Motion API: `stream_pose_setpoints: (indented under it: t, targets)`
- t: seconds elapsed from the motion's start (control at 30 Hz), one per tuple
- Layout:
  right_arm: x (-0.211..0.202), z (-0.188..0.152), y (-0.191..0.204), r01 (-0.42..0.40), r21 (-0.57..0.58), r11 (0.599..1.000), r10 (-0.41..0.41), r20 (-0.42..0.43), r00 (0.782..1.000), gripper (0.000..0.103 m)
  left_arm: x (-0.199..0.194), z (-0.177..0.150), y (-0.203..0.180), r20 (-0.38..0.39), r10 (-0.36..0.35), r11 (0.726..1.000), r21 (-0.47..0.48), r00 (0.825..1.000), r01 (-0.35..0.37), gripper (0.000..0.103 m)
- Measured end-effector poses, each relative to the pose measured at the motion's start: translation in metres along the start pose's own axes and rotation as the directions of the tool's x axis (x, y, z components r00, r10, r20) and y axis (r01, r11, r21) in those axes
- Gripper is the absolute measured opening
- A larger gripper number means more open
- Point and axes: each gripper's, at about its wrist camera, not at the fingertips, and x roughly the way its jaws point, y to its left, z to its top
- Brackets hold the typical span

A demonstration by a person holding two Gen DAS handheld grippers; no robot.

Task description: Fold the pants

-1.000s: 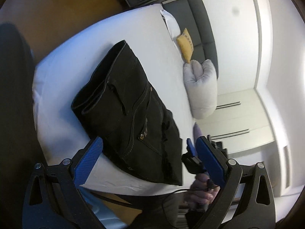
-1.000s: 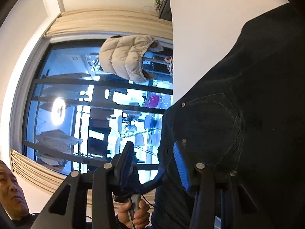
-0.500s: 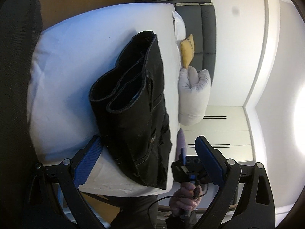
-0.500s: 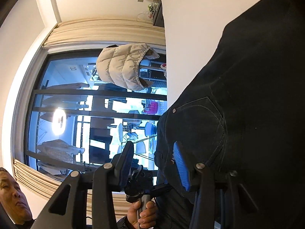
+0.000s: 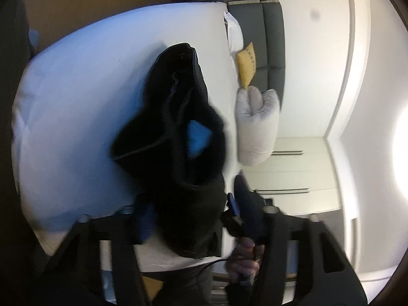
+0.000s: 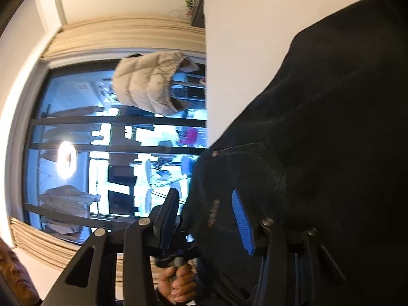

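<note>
The white bed (image 5: 76,117) fills the space ahead of the left gripper (image 5: 193,216), and the black pants (image 5: 183,137) rise from between its fingers in a bunched heap, clear of the sheet at the near end. That gripper looks clamped on the near edge, though blur hides the contact; the right gripper (image 6: 206,219) stands apart around the pocket corner, contact unclear. I judge the fold midway: layers doubled, final laydown and flattening left.

White bed (image 5: 76,117), grey sofa (image 5: 271,38), large window (image 6: 107,153).
</note>
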Motion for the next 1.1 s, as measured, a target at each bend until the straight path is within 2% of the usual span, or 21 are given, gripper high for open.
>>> stream_pose_setpoints:
  t: [0.03,0.13,0.2,0.23,0.27,0.3,0.43,0.57,0.6,0.67,0.73,0.77,0.8,0.87,0.93,1.0,1.1]
  targets:
    - [0.001,0.004,-0.002,0.003,0.004,1.0,-0.003,0.0,1.0,0.048,0.001,0.001,-0.004,0.001,0.013,1.0,0.009,1.0,-0.013,0.034]
    - [0.0,0.017,-0.006,0.013,0.021,1.0,-0.013,0.015,1.0,0.048,0.006,0.003,-0.014,0.004,0.053,0.997,0.05,0.999,-0.053,0.033]
    - [0.002,0.023,-0.012,0.06,0.034,0.998,-0.06,0.0,0.998,0.05,0.008,0.003,-0.021,0.006,0.076,0.994,0.082,0.997,-0.076,0.03]
    - [0.006,0.025,-0.018,0.11,0.046,0.993,-0.109,-0.021,0.994,0.052,0.011,0.003,-0.027,0.009,0.096,0.99,0.107,0.995,-0.096,0.029]
    - [0.01,0.026,-0.024,0.158,0.057,0.986,-0.156,-0.043,0.987,0.049,0.013,0.004,-0.03,0.011,0.102,0.988,0.119,0.995,-0.103,0.027]
    - [0.015,0.025,-0.031,0.192,0.065,0.979,-0.188,-0.067,0.98,0.038,0.016,0.004,-0.035,0.016,0.111,0.984,0.135,0.994,-0.112,0.026]
    - [0.016,0.02,-0.039,0.192,0.066,0.979,-0.189,-0.046,0.981,0.028,0.029,0.003,-0.067,0.038,0.147,0.955,0.257,0.988,-0.152,0.02]
    - [0.021,0.015,-0.04,0.252,0.035,0.967,-0.251,-0.019,0.968,0.003,0.046,-0.003,-0.101,0.035,0.155,0.918,0.366,0.987,-0.157,0.014]
    - [0.021,0.014,-0.042,0.258,0.04,0.965,-0.258,-0.006,0.966,0.0,0.051,-0.005,-0.11,0.032,0.155,0.906,0.393,0.987,-0.155,0.013]
    - [0.018,0.019,-0.045,0.241,0.045,0.97,-0.241,0.002,0.97,0.0,0.066,-0.012,-0.131,0.027,0.168,0.875,0.457,0.985,-0.162,0.013]
    - [0.011,0.018,-0.039,0.223,0.024,0.975,-0.223,0.039,0.974,0.015,0.078,-0.02,-0.146,0.012,0.171,0.851,0.502,0.985,-0.154,0.013]
    - [0.003,0.016,-0.035,0.197,0.001,0.98,-0.197,0.072,0.978,0.04,0.087,-0.018,-0.154,0.008,0.174,0.842,0.517,0.985,-0.153,0.013]
    - [-0.005,0.015,-0.03,0.161,-0.012,0.987,-0.159,0.101,0.982,0.063,0.096,-0.024,-0.163,0.001,0.184,0.822,0.549,0.983,-0.154,0.013]
    - [-0.025,0.012,-0.02,0.111,-0.017,0.994,-0.107,0.159,0.981,0.081,0.113,-0.034,-0.177,-0.013,0.194,0.796,0.587,0.981,-0.149,0.013]
    - [-0.042,0.014,-0.015,0.106,-0.018,0.994,-0.102,0.164,0.981,0.082,0.13,-0.047,-0.189,-0.032,0.211,0.761,0.633,0.977,-0.144,0.012]
    - [-0.061,0.017,-0.011,0.066,-0.008,0.998,-0.064,0.141,0.988,0.084,0.147,-0.064,-0.201,-0.054,0.228,0.723,0.679,0.972,-0.131,0.012]
    - [-0.086,0.019,-0.005,0.033,-0.03,0.999,-0.028,0.132,0.991,0.084,0.179,-0.086,-0.217,-0.093,0.246,0.685,0.721,0.965,-0.105,0.012]
